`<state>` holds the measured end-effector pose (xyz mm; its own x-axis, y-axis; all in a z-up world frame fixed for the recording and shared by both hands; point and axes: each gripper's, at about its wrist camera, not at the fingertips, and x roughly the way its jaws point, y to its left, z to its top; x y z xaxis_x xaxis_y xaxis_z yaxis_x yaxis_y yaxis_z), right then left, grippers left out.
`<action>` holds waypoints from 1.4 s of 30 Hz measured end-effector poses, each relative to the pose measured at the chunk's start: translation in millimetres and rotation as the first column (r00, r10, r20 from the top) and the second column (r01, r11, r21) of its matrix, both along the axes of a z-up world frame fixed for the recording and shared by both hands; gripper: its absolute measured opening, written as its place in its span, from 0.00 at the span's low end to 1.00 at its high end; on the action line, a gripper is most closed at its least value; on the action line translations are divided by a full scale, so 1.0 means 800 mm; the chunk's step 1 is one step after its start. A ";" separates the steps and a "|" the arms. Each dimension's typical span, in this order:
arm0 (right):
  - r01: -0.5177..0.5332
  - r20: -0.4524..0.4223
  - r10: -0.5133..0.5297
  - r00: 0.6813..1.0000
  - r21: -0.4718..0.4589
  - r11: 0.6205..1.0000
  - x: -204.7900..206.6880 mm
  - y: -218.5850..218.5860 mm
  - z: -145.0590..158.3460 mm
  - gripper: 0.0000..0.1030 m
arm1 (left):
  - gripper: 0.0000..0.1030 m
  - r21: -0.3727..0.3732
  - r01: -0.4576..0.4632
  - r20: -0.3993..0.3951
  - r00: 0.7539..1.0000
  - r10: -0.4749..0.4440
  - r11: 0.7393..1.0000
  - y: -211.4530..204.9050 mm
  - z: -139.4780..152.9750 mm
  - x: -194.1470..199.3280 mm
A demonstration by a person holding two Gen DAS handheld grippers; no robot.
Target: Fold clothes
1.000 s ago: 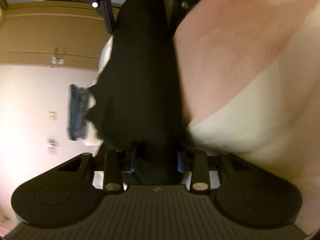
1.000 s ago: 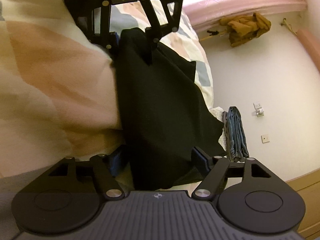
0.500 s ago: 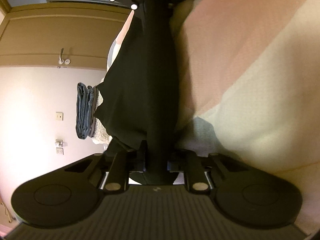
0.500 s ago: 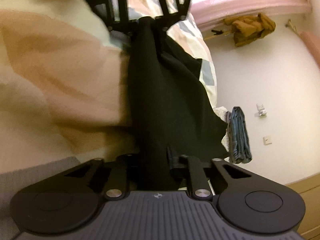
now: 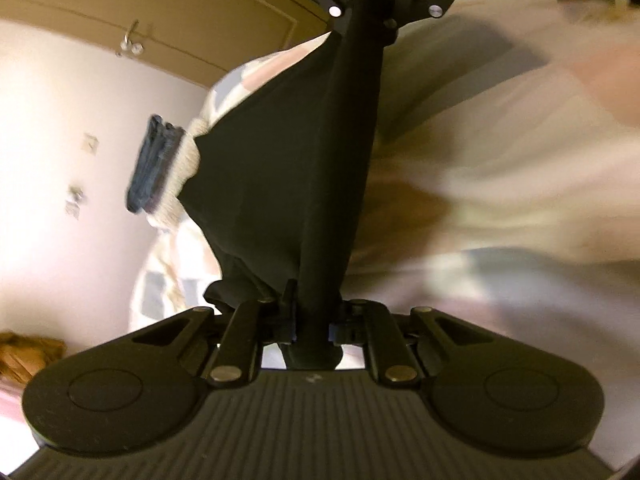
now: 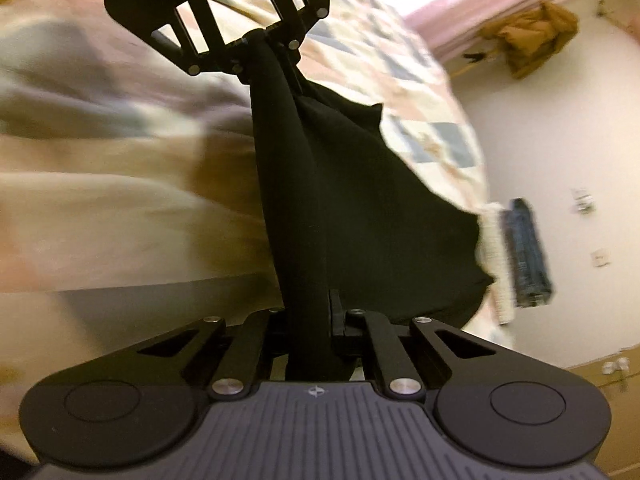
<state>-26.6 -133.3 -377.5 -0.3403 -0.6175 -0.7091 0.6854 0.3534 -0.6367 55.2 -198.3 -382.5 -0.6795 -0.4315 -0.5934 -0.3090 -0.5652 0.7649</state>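
A black garment (image 5: 280,168) hangs stretched between my two grippers above the bed. In the left wrist view my left gripper (image 5: 312,322) is shut on one bunched end of it. The right gripper (image 5: 370,8) shows at the top of that view, clamped on the far end. In the right wrist view my right gripper (image 6: 310,320) is shut on the black garment (image 6: 360,220), and the left gripper (image 6: 260,42) grips the far end at the top. A loose flap sags down to one side, its lower edge resting on the quilt.
A patchwork quilt (image 6: 420,120) covers the bed below. Folded blue jeans (image 6: 528,256) lie on a pale knit item at the bed's edge, next to a white wall. A brown jacket (image 6: 532,36) hangs by the pink curtain. A wooden wardrobe (image 5: 120,4) stands behind.
Both grippers closed on the black garment, which lay between open jaws before. Both then rose from the quilt, pulling the cloth into a taut band between them.
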 end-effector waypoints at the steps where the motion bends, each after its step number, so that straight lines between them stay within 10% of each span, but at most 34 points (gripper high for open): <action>1: -0.004 0.036 0.003 0.999 0.023 1.000 0.002 0.005 0.007 0.07 | 0.10 0.013 -0.010 0.007 1.000 0.010 1.000 0.005 0.005 0.002; 6: -0.001 0.268 -0.025 0.963 0.096 0.995 -0.045 -0.015 0.057 0.07 | 0.12 0.111 -0.057 0.018 0.998 0.056 0.992 -0.012 0.054 -0.025; 15: 0.039 0.723 -0.193 0.663 0.225 0.974 -0.253 -0.109 0.154 0.07 | 0.12 0.336 -0.140 0.012 0.990 0.144 0.932 -0.103 0.163 -0.141; 23: 0.039 0.842 -0.277 0.464 0.293 0.955 -0.452 -0.218 0.110 0.07 | 0.12 0.491 -0.381 0.044 0.909 0.414 0.784 -0.220 0.158 -0.307; 30: 0.009 0.853 -0.375 0.362 0.399 0.917 -0.570 -0.303 0.051 0.07 | 0.13 0.542 -0.526 0.172 0.833 0.526 0.656 -0.312 0.099 -0.424; 36: -0.014 0.873 -0.383 0.303 0.406 0.914 -0.614 -0.336 0.037 0.07 | 0.21 0.557 -0.575 0.216 0.797 0.564 0.599 -0.347 0.095 -0.450; 38: -0.005 0.854 -0.431 0.291 0.452 0.892 -0.624 -0.351 0.016 0.07 | 0.32 0.571 -0.635 0.251 0.738 0.626 0.520 -0.368 0.087 -0.457; 42: 0.021 0.821 -0.547 0.163 0.552 0.834 -0.645 -0.367 -0.023 0.17 | 0.27 0.664 -0.668 0.253 0.623 0.740 0.336 -0.388 0.107 -0.436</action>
